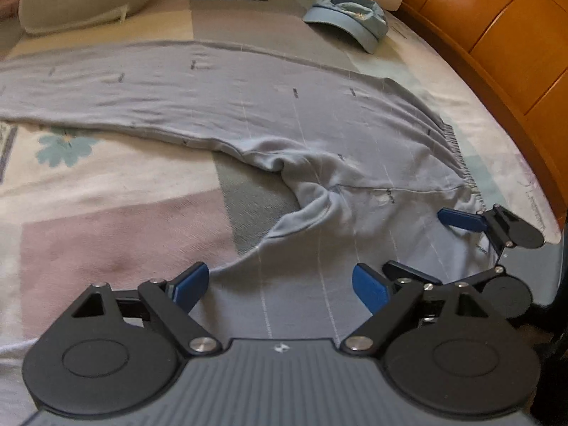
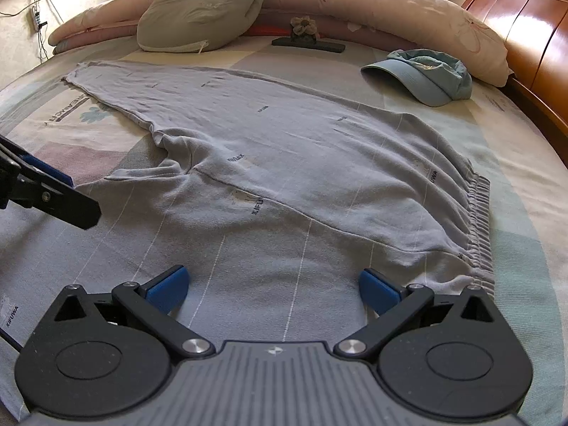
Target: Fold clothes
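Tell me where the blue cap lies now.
The blue cap lies on the bed's far right, beyond the grey trousers, near the wooden headboard.

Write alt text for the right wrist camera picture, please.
Grey trousers lie spread flat on a patterned bed, with the open right gripper low over them near the waistband. A blue cap and pillows sit beyond; the left gripper enters from the left edge.

My left gripper (image 1: 280, 285) and right gripper (image 2: 273, 289) both hover low, fingers spread wide, nothing between them.
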Demonstrator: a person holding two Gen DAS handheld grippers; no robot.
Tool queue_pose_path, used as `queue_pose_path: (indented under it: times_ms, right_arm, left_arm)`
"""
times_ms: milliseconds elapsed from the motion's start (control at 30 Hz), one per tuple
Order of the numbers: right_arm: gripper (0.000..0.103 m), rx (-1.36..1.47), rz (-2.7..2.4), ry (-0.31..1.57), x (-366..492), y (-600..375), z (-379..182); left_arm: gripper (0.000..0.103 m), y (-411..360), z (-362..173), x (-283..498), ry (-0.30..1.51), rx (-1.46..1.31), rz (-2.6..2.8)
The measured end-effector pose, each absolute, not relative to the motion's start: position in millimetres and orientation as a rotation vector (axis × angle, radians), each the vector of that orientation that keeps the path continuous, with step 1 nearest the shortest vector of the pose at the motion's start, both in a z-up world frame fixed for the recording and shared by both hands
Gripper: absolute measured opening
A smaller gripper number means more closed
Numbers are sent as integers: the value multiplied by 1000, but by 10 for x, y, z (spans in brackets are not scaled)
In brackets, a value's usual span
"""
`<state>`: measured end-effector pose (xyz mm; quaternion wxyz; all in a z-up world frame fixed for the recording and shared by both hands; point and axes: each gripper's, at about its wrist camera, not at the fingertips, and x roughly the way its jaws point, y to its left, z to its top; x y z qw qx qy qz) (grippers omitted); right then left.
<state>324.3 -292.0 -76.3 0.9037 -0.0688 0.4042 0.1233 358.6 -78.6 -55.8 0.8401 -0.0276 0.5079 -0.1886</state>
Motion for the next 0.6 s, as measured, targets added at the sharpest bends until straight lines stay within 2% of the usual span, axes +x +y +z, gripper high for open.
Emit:
queue_pose_path:
  times_ms: [200,367,500,600]
  right_arm:
    - [103,-147,254,833,3261,-2930,-695]
    - [103,-153,228,734,3443,-3049,-492]
    - [103,-69,200,837,3728,-3237,-721]
    - [103,-6,214,833,3702,-3320,-810]
  left_arm:
    - [88,-659,-430,3592,1025,-34,-341]
    - [88,-562,-371,3559,996,-28,-288]
    - [88,-516,-408,3499,1008,-29,-266]
    - [88,-479,-426,3459,1012,-24,-246]
